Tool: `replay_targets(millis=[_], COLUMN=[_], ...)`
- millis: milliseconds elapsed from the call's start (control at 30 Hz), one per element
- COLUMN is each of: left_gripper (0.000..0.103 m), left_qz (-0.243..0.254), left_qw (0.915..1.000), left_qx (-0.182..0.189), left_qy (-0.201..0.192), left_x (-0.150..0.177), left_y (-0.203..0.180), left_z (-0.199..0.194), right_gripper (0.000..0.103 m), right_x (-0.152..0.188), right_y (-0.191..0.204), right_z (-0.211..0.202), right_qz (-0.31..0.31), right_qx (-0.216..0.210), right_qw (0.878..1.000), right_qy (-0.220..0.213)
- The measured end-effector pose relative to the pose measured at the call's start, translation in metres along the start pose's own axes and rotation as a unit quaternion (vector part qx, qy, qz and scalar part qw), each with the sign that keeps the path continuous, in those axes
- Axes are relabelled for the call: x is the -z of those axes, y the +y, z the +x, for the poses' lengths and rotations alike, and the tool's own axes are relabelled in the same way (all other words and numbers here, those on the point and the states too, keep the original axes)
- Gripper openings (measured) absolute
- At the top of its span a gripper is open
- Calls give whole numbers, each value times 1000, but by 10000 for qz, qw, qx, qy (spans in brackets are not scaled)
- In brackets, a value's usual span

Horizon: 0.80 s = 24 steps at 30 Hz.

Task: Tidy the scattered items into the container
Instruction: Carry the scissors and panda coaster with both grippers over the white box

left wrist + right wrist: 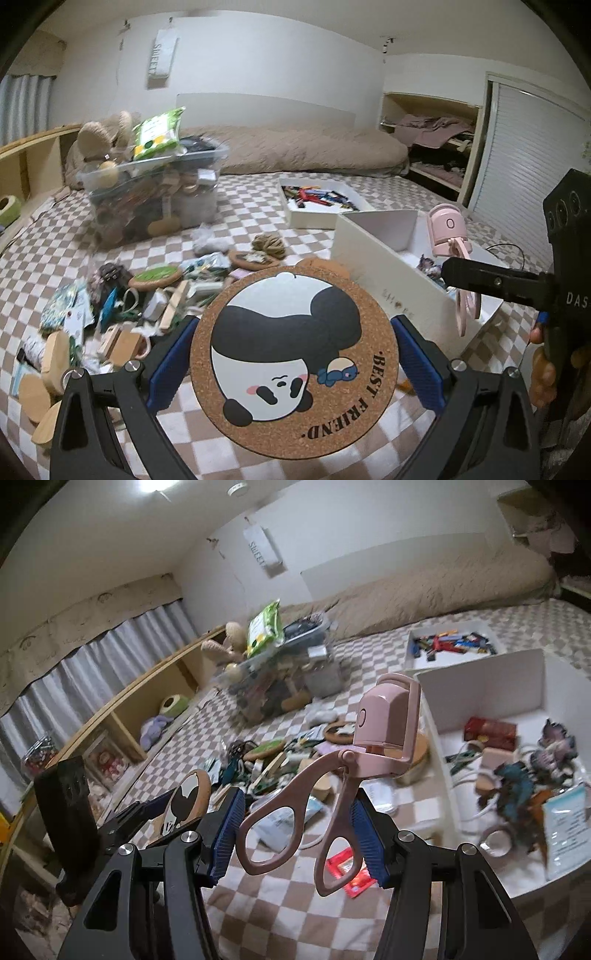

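My left gripper [293,325] is shut on a round cork coaster [291,362] with a panda print, both blue pads on its rim, held above the checkered bed. My right gripper [299,797] is shut on a pink eyelash curler [384,720], its two handle loops pressed between the pads and its head pointing up. The curler hangs near the left wall of the white container [439,746], which holds several small items. A pile of scattered items [273,760] lies on the bed beyond both grippers. The left wrist view shows the container [391,280] to the right of the coaster.
A clear plastic bin [155,192] heaped with things stands at the back left. A white tray [321,218] of small colourful pieces sits behind the container. A red sachet [351,871] lies on the bed under the curler. A wooden shelf [122,709] runs along the left.
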<state>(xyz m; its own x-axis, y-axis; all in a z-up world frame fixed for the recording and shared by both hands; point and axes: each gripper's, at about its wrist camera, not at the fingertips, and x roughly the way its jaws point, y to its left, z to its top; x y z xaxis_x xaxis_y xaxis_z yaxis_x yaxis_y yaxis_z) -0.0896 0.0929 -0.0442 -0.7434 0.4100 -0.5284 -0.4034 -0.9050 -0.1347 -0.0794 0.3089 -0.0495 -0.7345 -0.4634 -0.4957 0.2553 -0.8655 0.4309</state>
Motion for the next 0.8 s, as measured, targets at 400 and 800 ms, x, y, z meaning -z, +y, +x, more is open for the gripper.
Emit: replay_targets(millis=[400, 800], left_gripper=[101, 101], left_qz=[204, 404], left_qw=[9980, 9949], left_qx=[565, 900], left_qy=[-171, -225], left_x=[-30, -54], left_y=[-47, -81], left_z=[14, 36], right_gripper=[59, 59], right_x=[-14, -30], right_y=[-29, -69], right_z=[-35, -68], right_qz=[113, 232], right_qx=[246, 671], right_qw=[9993, 9962], right_qy=[-261, -497])
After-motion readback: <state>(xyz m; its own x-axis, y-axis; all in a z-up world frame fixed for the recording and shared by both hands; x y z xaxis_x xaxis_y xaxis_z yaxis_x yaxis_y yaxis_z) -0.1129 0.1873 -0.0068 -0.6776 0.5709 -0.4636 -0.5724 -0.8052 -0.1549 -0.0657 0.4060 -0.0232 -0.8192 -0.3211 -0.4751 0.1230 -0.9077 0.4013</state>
